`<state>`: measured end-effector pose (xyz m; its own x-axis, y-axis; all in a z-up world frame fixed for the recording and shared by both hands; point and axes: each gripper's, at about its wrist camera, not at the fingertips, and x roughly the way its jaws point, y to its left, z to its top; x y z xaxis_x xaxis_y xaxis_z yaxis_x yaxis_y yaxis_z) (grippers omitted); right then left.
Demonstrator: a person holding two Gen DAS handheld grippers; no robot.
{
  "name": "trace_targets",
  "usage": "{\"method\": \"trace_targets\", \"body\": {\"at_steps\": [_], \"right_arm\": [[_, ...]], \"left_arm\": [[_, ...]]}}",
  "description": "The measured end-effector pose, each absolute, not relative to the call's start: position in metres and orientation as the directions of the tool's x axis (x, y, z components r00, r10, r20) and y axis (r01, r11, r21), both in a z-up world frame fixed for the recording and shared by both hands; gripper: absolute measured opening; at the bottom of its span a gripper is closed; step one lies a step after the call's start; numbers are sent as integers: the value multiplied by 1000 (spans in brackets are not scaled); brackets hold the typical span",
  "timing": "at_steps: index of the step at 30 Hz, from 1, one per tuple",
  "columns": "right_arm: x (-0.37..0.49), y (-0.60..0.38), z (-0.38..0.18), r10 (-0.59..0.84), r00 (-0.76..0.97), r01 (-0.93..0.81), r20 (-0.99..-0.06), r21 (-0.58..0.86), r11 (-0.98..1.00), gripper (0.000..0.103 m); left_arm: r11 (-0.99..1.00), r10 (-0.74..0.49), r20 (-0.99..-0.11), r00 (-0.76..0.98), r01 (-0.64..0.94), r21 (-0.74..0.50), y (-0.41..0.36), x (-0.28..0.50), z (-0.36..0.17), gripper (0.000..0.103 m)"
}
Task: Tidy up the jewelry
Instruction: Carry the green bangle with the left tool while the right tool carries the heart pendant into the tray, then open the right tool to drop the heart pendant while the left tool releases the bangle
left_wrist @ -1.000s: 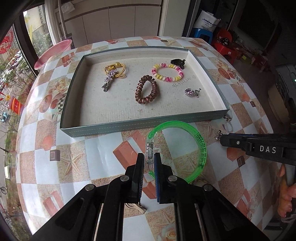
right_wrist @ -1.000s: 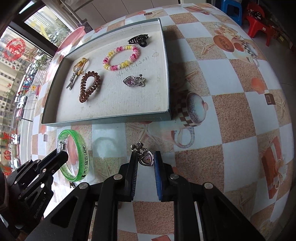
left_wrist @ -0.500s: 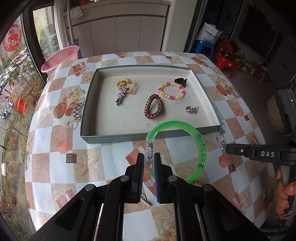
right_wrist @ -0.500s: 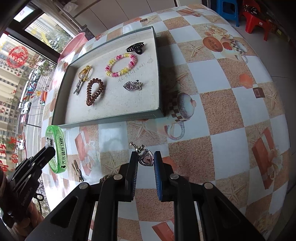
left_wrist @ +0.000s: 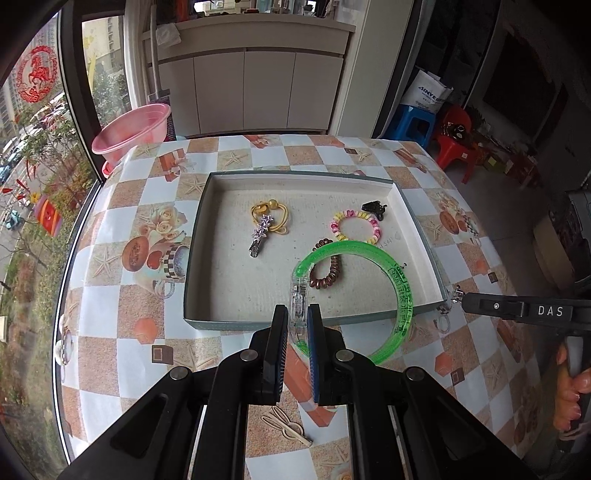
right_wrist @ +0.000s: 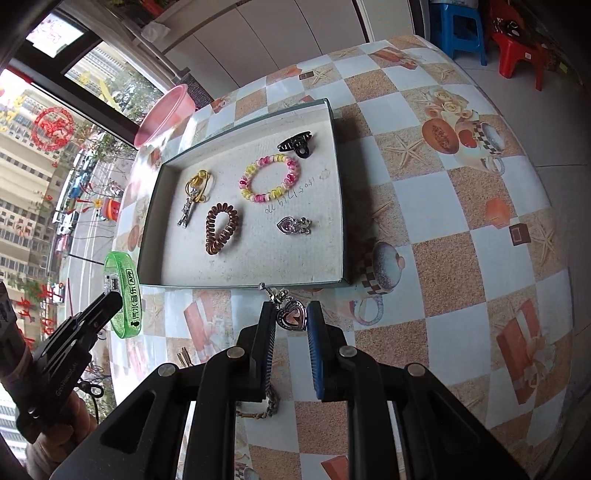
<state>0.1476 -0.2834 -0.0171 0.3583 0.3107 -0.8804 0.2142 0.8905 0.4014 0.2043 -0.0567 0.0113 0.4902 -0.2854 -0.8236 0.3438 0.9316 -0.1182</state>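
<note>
My left gripper (left_wrist: 297,320) is shut on the clear clasp of a green translucent bangle (left_wrist: 400,291), held up in the air over the near edge of the shallow grey tray (left_wrist: 207,295). In the right wrist view the same bangle (right_wrist: 127,295) hangs at the left gripper's tip. My right gripper (right_wrist: 291,317) is shut on a silver heart pendant (right_wrist: 292,314), lifted just short of the tray's near wall (right_wrist: 243,284). Inside the tray lie a brown coil hair tie (right_wrist: 221,227), a pink-yellow bead bracelet (right_wrist: 269,178), a second heart pendant (right_wrist: 291,225), a black claw clip (right_wrist: 297,144) and a star clip on a yellow tie (right_wrist: 194,195).
A beige rabbit-shaped clip (left_wrist: 284,428) and a braided cord (right_wrist: 267,402) lie on the checked tablecloth under the grippers. A pink basin (left_wrist: 131,127) sits beyond the table's far left corner. Red and blue stools (right_wrist: 480,33) stand on the floor at the right.
Both grippers have risen from the table with their pieces. The green bangle now shows over the tray's near part, and the tray looks smaller and farther in both views.
</note>
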Motion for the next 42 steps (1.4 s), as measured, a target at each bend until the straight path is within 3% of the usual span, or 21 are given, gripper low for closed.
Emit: {"method": "trace_targets", "body": {"at_steps": [18,42], "right_arm": [[227,-285,-11,334,383,165,-861,420,892,19],[294,-270,-64,294,319,140,-901,352,926,19]], "left_arm": [[960,-215,-840,498,266,-88,-50,270,0,23],[968,-115,-908,402,250,-12,-73,309,-63,23]]}}
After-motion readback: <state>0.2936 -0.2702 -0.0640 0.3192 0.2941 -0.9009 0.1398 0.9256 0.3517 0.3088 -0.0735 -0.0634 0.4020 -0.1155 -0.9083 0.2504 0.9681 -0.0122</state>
